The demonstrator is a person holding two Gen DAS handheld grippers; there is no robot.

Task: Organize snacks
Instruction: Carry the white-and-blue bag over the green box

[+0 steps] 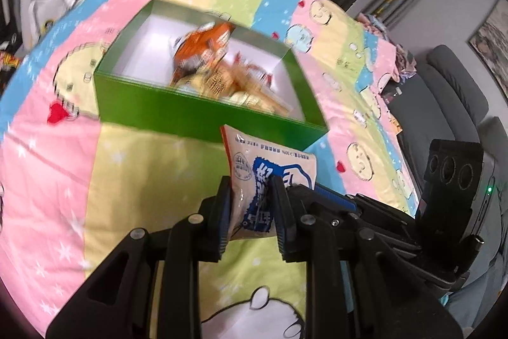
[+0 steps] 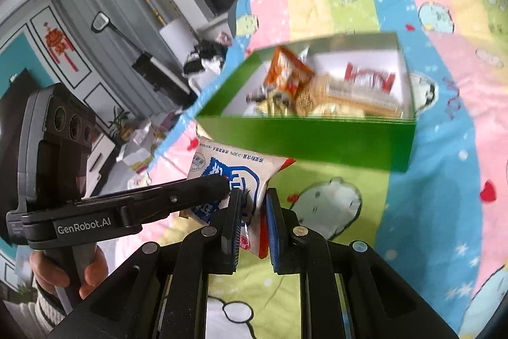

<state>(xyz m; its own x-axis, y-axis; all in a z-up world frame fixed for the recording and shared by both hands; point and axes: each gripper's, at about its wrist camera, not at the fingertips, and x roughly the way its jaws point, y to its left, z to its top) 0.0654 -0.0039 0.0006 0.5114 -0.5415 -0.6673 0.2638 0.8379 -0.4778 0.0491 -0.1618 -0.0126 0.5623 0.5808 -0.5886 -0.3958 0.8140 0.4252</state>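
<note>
The snack packet [image 1: 254, 177] is glossy plastic film, crinkled between ribbed blue pads [image 2: 272, 231] on matt black plastic fingers. At twelve o'clock, the green box [image 1: 190, 113] looks like smooth, faintly shiny card, on a soft printed cotton sheet [image 1: 47, 180].

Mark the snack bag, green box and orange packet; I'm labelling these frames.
snack bag [image 1: 270, 161]: left wrist view, its printed front.
green box [image 1: 177, 111]: left wrist view, its near outer wall.
orange packet [image 1: 203, 45]: left wrist view, its upper face.

Both wrist views look down closely, from opposite sides, sharing the green box [image 1: 203, 113] [image 2: 304, 138].
</note>
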